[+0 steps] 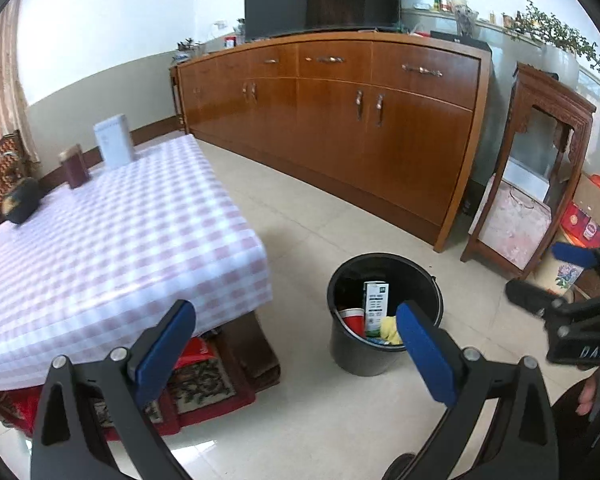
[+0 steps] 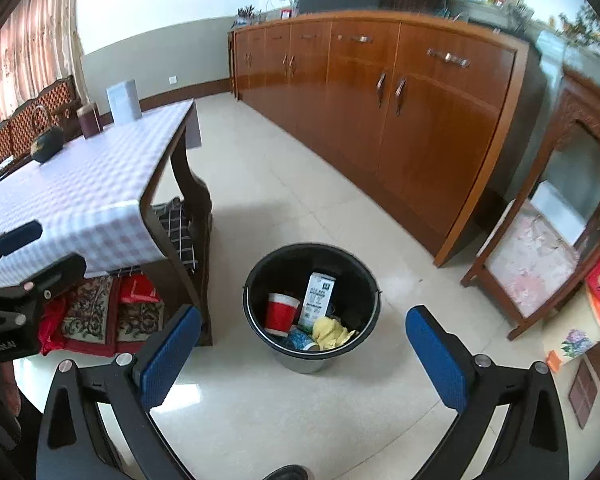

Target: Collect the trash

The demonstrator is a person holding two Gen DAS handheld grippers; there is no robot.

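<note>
Trash, namely a red cup [image 2: 281,312], carton [image 2: 318,294] and yellow wad [image 2: 332,332], lies in the black bucket [image 2: 260,276] on the floor beside the table [image 2: 80,184]. Left gripper [image 1: 296,350] and right gripper [image 2: 304,354], both spread and empty, hover above, suggesting collection is finished.

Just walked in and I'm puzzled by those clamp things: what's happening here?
A person is tidying up trash with a handheld gripper in each hand. Both the left gripper and the right gripper are open and empty, held above the floor near a black bucket. The bucket already holds a red cup, a carton, a yellow wad and a can. A few things stand on the table.
</note>
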